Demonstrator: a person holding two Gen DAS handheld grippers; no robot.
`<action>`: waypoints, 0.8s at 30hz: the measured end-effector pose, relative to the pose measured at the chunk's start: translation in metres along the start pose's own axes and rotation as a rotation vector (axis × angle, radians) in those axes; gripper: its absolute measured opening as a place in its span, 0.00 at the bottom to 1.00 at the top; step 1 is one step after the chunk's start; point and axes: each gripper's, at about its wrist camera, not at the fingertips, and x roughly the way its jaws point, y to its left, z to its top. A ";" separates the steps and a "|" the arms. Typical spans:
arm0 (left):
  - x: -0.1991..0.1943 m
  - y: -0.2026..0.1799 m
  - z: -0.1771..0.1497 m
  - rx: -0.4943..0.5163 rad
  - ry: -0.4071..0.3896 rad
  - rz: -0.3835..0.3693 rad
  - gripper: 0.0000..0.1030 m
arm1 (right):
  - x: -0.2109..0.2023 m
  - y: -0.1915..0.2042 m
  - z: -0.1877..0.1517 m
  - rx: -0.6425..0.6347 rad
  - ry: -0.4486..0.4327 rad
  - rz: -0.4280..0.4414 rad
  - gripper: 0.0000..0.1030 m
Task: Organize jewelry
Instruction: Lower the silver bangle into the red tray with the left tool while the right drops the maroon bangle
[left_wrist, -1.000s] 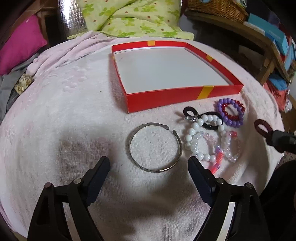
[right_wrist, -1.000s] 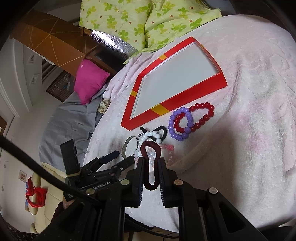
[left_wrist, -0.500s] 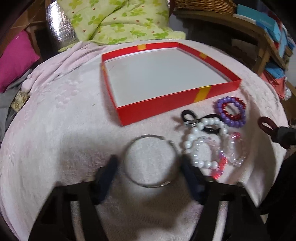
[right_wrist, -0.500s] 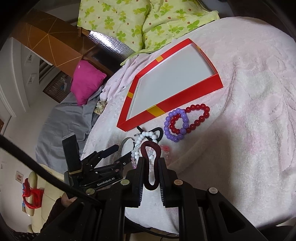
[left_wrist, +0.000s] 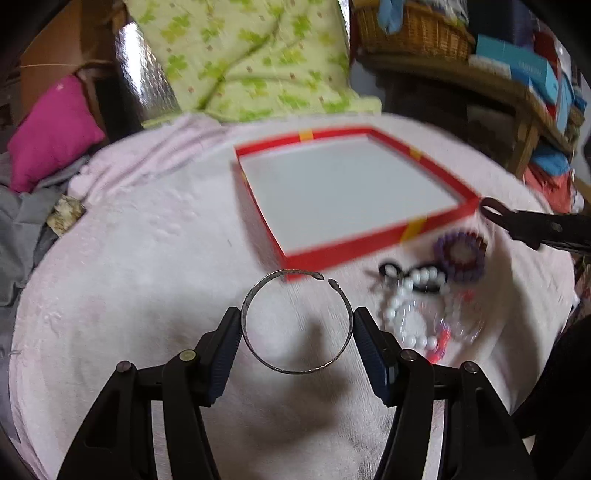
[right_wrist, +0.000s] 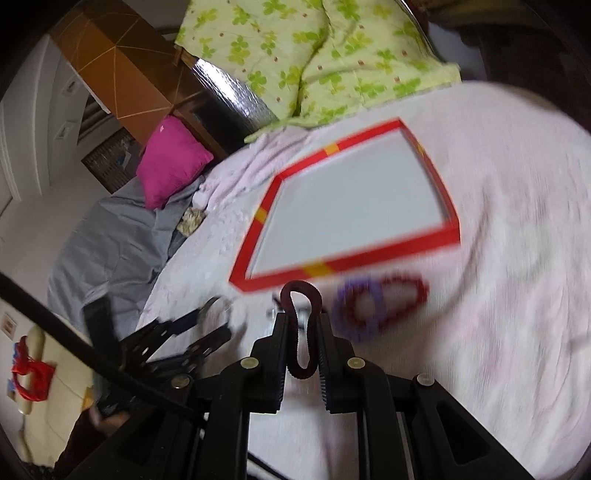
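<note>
- Left hand-held gripper (left_wrist: 297, 332): pads clamped on both sides of silver bangle (left_wrist: 295, 321), held clear of the pink blanket (left_wrist: 147, 277).
- Right hand-held gripper (right_wrist: 301, 332): clenched on dark red hair tie (right_wrist: 301, 325).
- Red box (left_wrist: 369, 251) just beyond, interior bare.
- Bead bracelets (left_wrist: 417, 314) lie beside it.

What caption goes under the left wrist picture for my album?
Left claw holding a silver bangle above the pink blanket, near the empty red box.

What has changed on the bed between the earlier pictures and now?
The left tongs closed on the metal bangle and lifted it off the pink blanket. The right tongs still pinch the dark red band. The red box remains empty.
</note>
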 end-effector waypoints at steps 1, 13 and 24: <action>-0.005 0.002 0.004 -0.014 -0.018 -0.004 0.61 | 0.001 0.002 0.007 -0.008 -0.012 -0.009 0.15; 0.050 -0.018 0.093 -0.055 -0.044 -0.052 0.61 | 0.066 -0.023 0.088 0.068 0.026 -0.098 0.15; 0.100 -0.022 0.086 -0.065 0.090 -0.047 0.62 | 0.101 -0.044 0.100 0.113 0.131 -0.211 0.44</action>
